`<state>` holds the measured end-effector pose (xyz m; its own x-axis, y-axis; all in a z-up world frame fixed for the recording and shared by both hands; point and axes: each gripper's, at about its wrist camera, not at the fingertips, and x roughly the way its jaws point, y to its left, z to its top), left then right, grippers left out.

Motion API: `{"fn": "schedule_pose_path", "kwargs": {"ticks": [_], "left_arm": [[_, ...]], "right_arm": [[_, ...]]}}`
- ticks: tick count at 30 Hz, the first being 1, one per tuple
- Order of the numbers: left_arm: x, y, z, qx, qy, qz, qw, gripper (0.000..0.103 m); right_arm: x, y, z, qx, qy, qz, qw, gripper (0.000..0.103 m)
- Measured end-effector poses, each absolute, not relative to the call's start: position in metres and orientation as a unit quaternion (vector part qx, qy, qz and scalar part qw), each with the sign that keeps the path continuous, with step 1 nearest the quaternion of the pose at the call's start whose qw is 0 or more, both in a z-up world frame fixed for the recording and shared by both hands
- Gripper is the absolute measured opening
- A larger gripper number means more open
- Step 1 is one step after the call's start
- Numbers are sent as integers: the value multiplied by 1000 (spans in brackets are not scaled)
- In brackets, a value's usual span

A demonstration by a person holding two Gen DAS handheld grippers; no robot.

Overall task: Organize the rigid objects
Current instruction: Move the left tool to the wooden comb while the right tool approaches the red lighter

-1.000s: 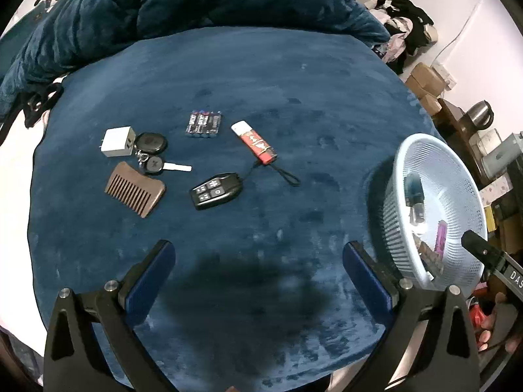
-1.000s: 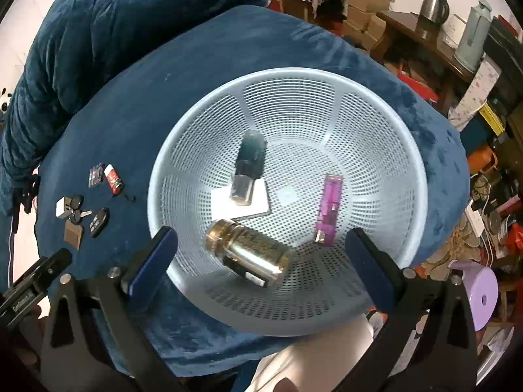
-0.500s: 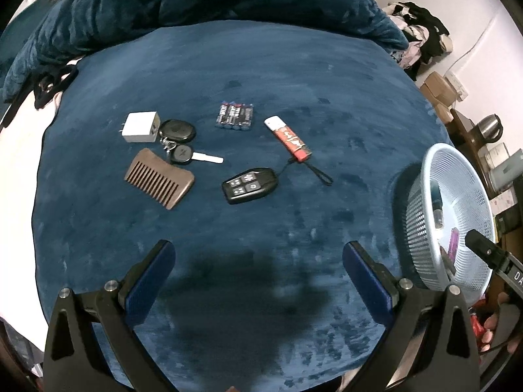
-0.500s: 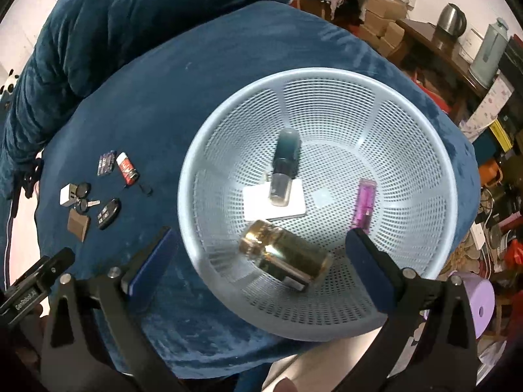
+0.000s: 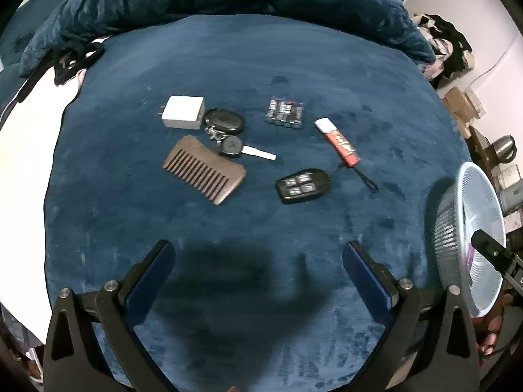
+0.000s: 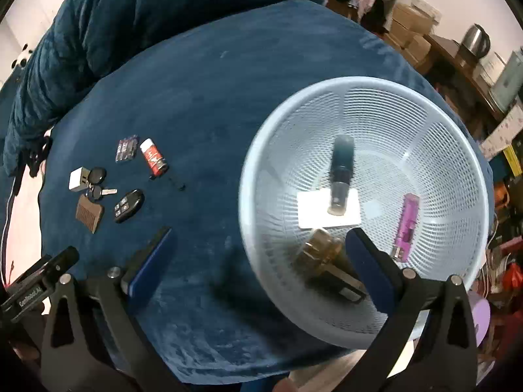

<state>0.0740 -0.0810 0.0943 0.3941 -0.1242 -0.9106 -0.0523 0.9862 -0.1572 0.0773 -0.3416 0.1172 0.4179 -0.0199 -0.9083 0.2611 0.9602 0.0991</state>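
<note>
I've got both tongs spread and empty: left gripper (image 5: pixel 256 263) facing the comb (image 5: pixel 204 169), right gripper (image 6: pixel 258 245) beside the basket (image 6: pixel 425 98).

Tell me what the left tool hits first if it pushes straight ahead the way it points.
Probably the bare dark blue plush blanket: the open left tool has nothing between its fingers. Farther along that line lies the black car remote fob with buttons, though depth is hard to judge in this fisheye view.

Deep blue plush cloth (image 5: pixel 228 65); pale blue mesh basket (image 6: pixel 434 124); brown comb (image 5: pixel 204 170); white charger (image 5: pixel 182 112); red-and-white lighter (image 5: pixel 336 142); black fob (image 5: pixel 302 185); purple lighter (image 6: pixel 407 225).
</note>
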Motion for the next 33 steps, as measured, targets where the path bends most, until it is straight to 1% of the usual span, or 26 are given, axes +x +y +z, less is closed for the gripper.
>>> {"fn": "schedule_pose_path", "kwargs": {"ticks": [11, 19, 27, 33], "left_arm": [[83, -56, 74, -97, 564, -6, 820, 103], [94, -28, 58, -131, 574, 15, 808, 103], [110, -5, 38, -159, 585, 28, 795, 103], [135, 6, 25, -196, 573, 57, 793, 102]], "right_arm": [[97, -307, 110, 86, 542, -60, 834, 103], [119, -278, 103, 70, 546, -25, 835, 103], [142, -259, 82, 62, 563, 2, 824, 103], [167, -253, 63, 62, 578, 18, 814, 103]]}}
